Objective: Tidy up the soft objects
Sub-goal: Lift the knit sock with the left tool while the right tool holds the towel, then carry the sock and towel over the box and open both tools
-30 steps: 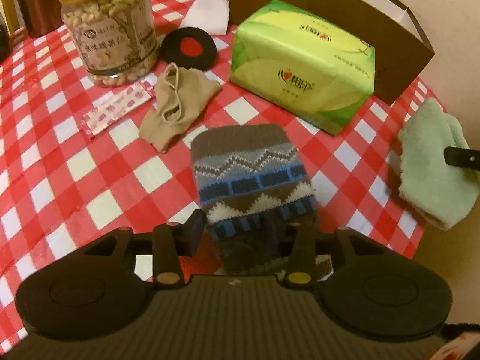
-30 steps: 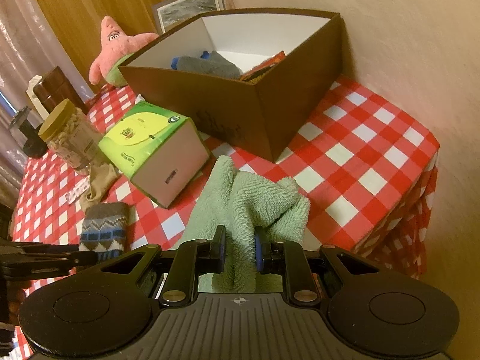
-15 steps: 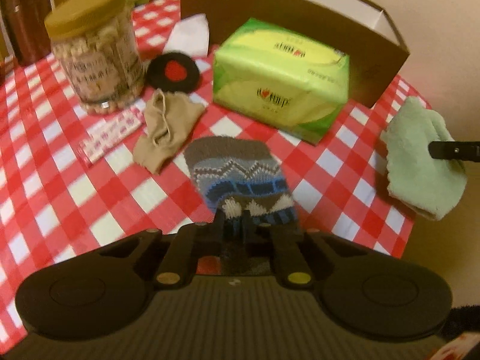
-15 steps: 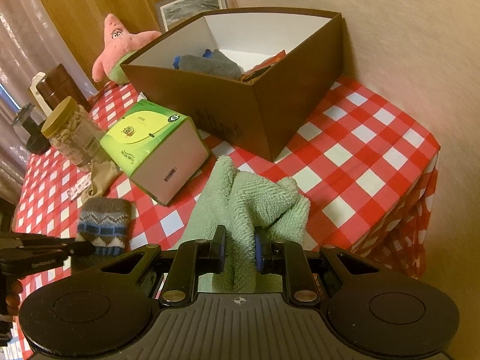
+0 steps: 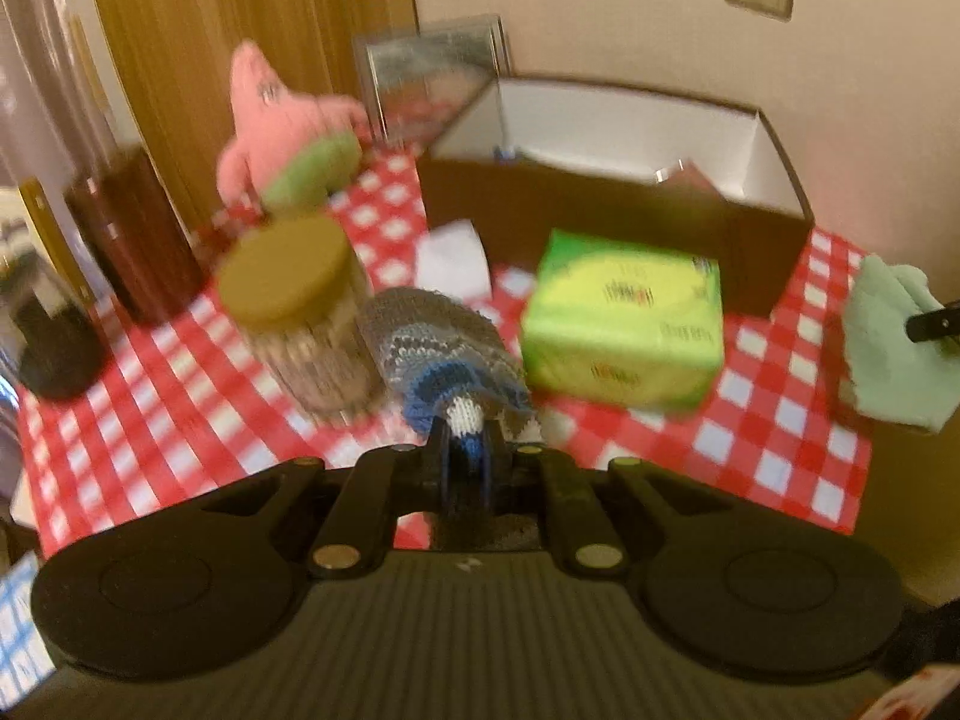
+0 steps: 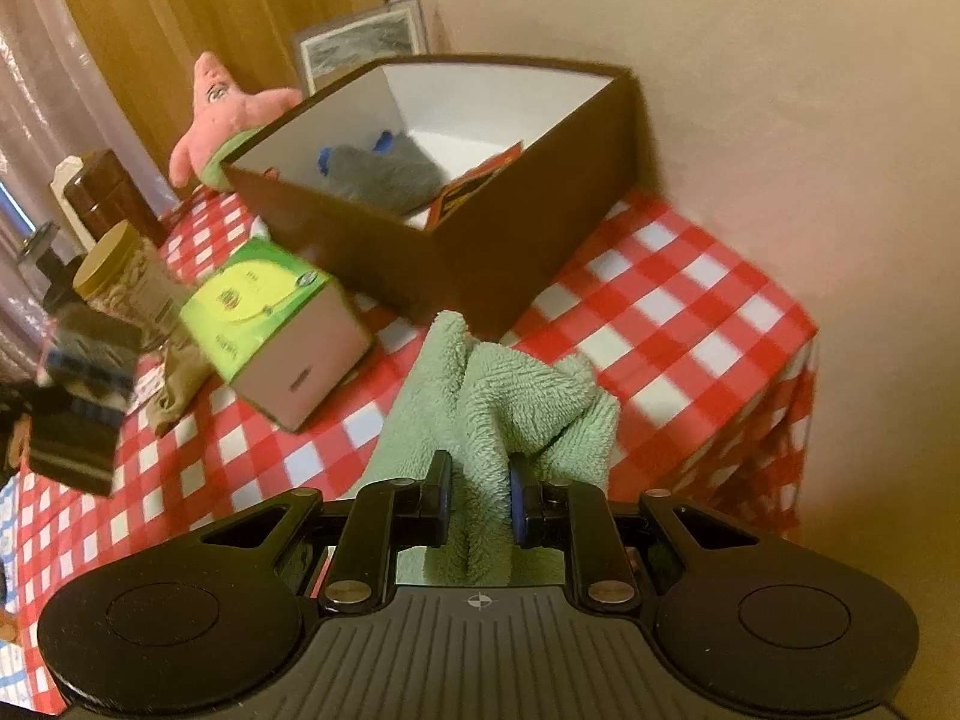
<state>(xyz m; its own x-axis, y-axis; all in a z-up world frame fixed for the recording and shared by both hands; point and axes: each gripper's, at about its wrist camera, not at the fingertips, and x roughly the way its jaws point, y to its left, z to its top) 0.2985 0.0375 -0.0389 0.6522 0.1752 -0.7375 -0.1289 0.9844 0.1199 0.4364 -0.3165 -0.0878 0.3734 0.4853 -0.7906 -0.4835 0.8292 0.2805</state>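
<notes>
My left gripper (image 5: 467,450) is shut on a grey, blue and white knit sock (image 5: 441,354) and holds it lifted above the checked table; the sock also shows blurred in the right wrist view (image 6: 84,408). My right gripper (image 6: 480,498) is shut on a green towel (image 6: 498,402), raised off the table, seen also in the left wrist view (image 5: 888,348). An open brown box (image 6: 510,240) with white inside holds a grey cloth (image 6: 384,174) and a red packet. It also shows in the left wrist view (image 5: 660,222).
A green tissue pack (image 5: 624,324) lies in front of the box. A jar of nuts (image 5: 300,312), a dark canister (image 5: 132,240), a pink starfish plush (image 5: 282,132), a beige sock (image 6: 180,384) and a white cloth (image 5: 453,258) are on the table.
My left gripper closed on the knit sock and lifted it off the table, tilting up toward the box. My right gripper rose with the green towel.
</notes>
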